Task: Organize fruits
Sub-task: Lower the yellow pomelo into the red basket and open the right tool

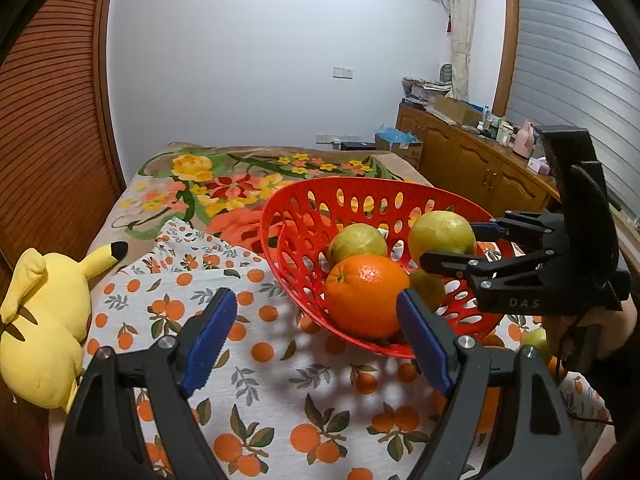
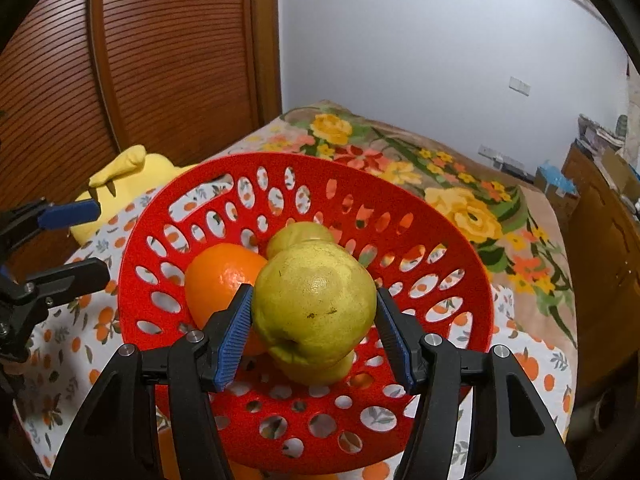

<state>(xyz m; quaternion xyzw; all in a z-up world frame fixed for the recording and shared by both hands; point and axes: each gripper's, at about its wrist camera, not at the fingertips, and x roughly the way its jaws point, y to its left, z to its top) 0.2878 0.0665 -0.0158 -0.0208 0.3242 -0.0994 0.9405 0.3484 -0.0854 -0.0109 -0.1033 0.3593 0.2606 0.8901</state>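
Note:
A red perforated basket (image 1: 304,216) (image 2: 168,216) stands on an orange-print cloth. It holds an orange (image 1: 366,294) (image 2: 218,272) and yellow-green fruits (image 1: 357,242) (image 2: 298,236). My right gripper (image 2: 314,320) (image 1: 452,242) is shut on another yellow-green fruit (image 2: 316,300) (image 1: 442,236) and holds it over the basket's inside. My left gripper (image 1: 316,338) (image 2: 76,240) is open and empty, just in front of the basket's near left side. More fruit (image 1: 534,340) lies on the cloth behind the basket's right side, partly hidden.
A yellow plush toy (image 1: 44,320) (image 2: 128,176) lies at the cloth's left edge. A floral blanket (image 1: 224,184) covers the bed beyond. A wooden louvred door (image 1: 48,120) stands left. A cluttered wooden cabinet (image 1: 476,160) runs along the right.

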